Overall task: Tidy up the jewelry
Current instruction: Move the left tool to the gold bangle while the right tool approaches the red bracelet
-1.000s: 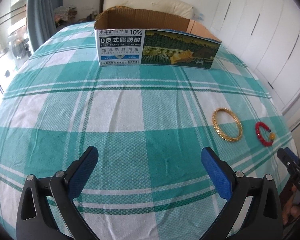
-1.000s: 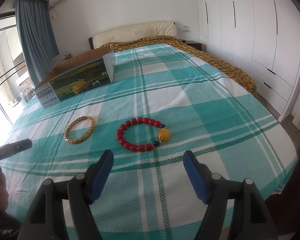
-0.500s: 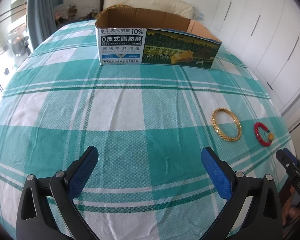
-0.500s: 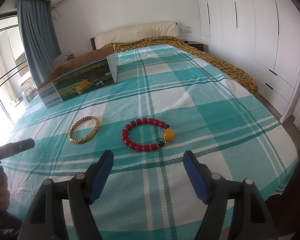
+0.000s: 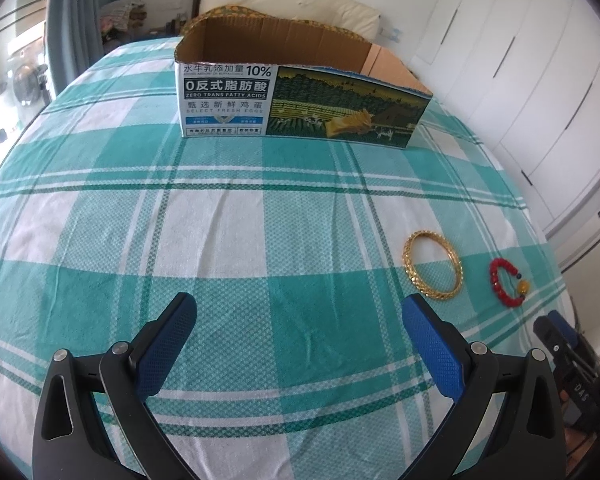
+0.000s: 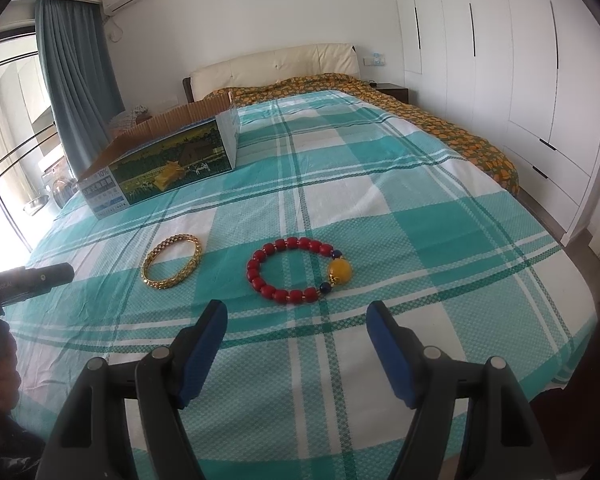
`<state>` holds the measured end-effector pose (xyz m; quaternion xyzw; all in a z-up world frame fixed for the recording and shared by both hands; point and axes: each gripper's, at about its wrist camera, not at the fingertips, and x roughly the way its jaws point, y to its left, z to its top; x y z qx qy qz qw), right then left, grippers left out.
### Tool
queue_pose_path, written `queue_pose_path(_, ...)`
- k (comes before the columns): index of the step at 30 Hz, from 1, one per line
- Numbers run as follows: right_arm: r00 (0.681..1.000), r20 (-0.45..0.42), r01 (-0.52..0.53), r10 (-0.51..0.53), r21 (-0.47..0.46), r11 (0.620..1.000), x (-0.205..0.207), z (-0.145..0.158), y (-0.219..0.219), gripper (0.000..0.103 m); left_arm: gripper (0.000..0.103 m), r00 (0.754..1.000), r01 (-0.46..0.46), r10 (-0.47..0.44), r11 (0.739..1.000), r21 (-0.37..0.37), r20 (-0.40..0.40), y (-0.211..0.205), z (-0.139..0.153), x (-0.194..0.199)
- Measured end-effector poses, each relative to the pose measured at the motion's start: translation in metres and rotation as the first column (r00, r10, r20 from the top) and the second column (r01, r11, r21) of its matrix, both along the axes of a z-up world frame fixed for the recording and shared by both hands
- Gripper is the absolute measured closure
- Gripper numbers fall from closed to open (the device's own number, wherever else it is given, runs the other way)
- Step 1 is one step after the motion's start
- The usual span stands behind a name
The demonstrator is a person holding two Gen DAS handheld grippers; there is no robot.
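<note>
- My left gripper (image 5: 298,334) has its two blue fingers (image 5: 168,344) wide apart with nothing between them; it hangs over the bed (image 5: 220,240), above the green and white checked sheet
- My right gripper (image 6: 296,334) also has its blue fingers (image 6: 204,344) wide apart and holds nothing; it hangs low over the same sheet
- The red bead bracelet (image 6: 298,272) lies flat on the sheet just in front of my right fingers; it has one big yellow bead and small dark blue beads next to that one; from my left side I see it as a small red ring (image 5: 508,282) far over to the right
- The gold bracelet (image 6: 172,266) lies flat beside the red one, on its left, close but not touching; in the left view it sits (image 5: 432,270) in front of my left gripper's right finger
- The open cardboard box (image 5: 300,92) stands on the bed further back, well apart from both bracelets; its top is open and I see only brown walls inside; its front has printed words and a farm picture
- White wardrobe doors (image 6: 520,60) stand along the right side of the room; a blue-grey curtain (image 6: 76,80) hangs on the left
</note>
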<state>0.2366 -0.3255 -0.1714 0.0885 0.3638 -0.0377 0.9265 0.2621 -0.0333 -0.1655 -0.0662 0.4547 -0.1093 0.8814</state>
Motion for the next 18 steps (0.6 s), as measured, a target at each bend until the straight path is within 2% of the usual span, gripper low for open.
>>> queue_pose_path(10, 1.000, 0.003, 0.005, -0.005, 0.006, 1.000, -0.001, 0.000, -0.003, 0.029, 0.001, 1.000, 0.014, -0.014, 1.000, -0.024, -0.024, -0.005, 0.001, 0.010)
queue_pose_path(18, 1.000, 0.004, 0.012, -0.012, 0.015, 1.000, -0.002, -0.001, -0.006, 0.029, 0.001, 0.998, 0.053, -0.054, 0.998, -0.027, -0.022, -0.027, 0.004, 0.029)
